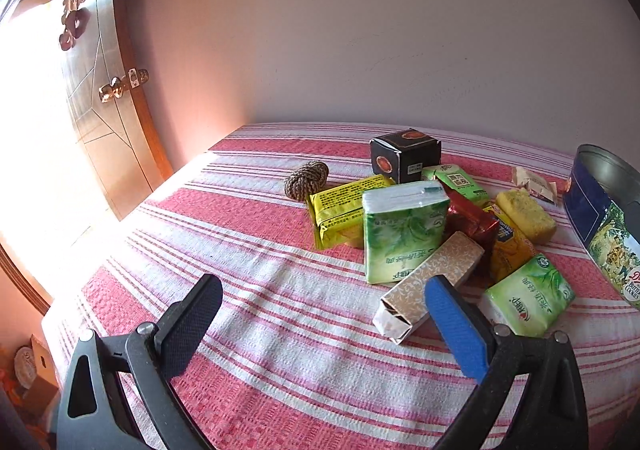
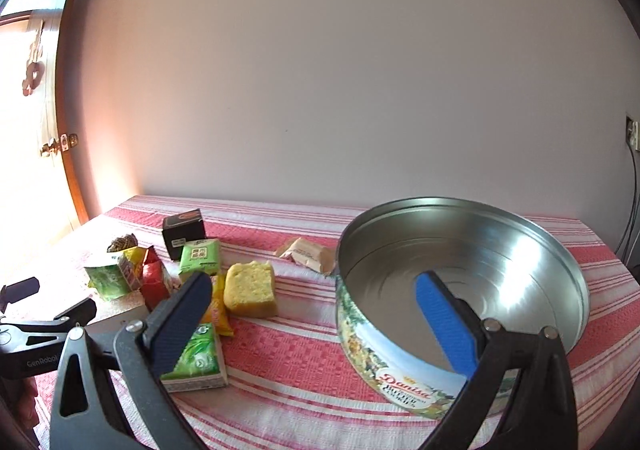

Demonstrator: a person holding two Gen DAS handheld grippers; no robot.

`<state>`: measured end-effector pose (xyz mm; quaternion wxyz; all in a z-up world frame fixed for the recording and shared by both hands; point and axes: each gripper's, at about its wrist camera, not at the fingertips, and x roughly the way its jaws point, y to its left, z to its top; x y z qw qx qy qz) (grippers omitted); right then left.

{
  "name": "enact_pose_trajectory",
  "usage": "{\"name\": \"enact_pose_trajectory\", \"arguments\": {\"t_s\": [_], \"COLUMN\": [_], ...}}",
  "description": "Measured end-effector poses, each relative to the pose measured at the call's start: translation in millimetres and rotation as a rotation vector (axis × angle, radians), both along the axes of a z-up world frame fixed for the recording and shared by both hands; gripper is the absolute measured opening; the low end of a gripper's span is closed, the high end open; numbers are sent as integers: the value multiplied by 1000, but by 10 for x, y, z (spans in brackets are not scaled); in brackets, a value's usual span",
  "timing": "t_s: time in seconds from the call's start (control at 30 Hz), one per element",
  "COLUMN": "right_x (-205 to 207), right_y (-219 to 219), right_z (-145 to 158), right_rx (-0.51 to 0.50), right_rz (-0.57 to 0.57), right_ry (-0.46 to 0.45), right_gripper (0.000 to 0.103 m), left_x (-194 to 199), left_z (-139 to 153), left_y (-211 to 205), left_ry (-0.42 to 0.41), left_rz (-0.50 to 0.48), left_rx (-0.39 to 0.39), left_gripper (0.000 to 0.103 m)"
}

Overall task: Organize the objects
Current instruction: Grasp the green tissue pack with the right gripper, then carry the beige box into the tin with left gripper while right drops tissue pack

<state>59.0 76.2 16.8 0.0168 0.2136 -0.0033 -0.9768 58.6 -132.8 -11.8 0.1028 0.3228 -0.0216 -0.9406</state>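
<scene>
A pile of small packets lies on the striped cloth: a large green tissue pack (image 1: 402, 230), a beige patterned box (image 1: 430, 286), a yellow packet (image 1: 344, 210), a red foil packet (image 1: 472, 220), a yellow cake piece (image 1: 526, 214) and a black box (image 1: 404, 154). My left gripper (image 1: 324, 298) is open and empty, just left of the beige box. An empty round cookie tin (image 2: 400, 350) stands at the right. My right gripper (image 2: 312, 290) is open and empty, with its blue finger over the tin and its black finger above a small green tissue pack (image 2: 200, 358).
A woven rope ball (image 1: 306, 180) sits behind the pile. A crumpled beige wrapper (image 2: 308, 254) lies near the tin's far left side. A wooden door (image 1: 104, 102) stands at the left, the wall runs behind the table, and a cable (image 2: 632, 210) hangs at the right.
</scene>
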Motion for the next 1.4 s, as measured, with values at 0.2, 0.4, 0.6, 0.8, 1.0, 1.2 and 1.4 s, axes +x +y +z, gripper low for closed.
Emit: {"name": "enact_pose_trajectory", "arguments": {"t_s": [0.2, 0.4, 0.6, 0.8, 1.0, 1.2, 1.4], "right_x": [-185, -415, -524, -405, -97, -127, -156], "right_y": [-465, -781, -845, -650, -319, -156, -89], "right_z": [-231, -545, -713, -621, -431, -312, -334], "right_rx": [73, 101, 105, 55, 73, 60, 57], "right_rz": [215, 290, 309, 334, 304, 234, 223], "right_ry": [-187, -375, -470, -419, -253, -199, -211], "right_gripper": [103, 103, 78, 72, 72, 72, 72], "left_x": [-9, -43, -60, -120, -58, -307, -548], "left_z": [-55, -86, -76, -77, 77, -80, -358], "left_y": [-288, -284, -198, 1, 217, 464, 584], "left_ry": [-29, -57, -71, -85, -59, -112, -227], "left_rz": [26, -56, -117, -210, -304, -313, -320], "left_rx": [31, 24, 31, 48, 80, 46, 105], "left_gripper": [102, 102, 102, 102, 102, 84, 42]}}
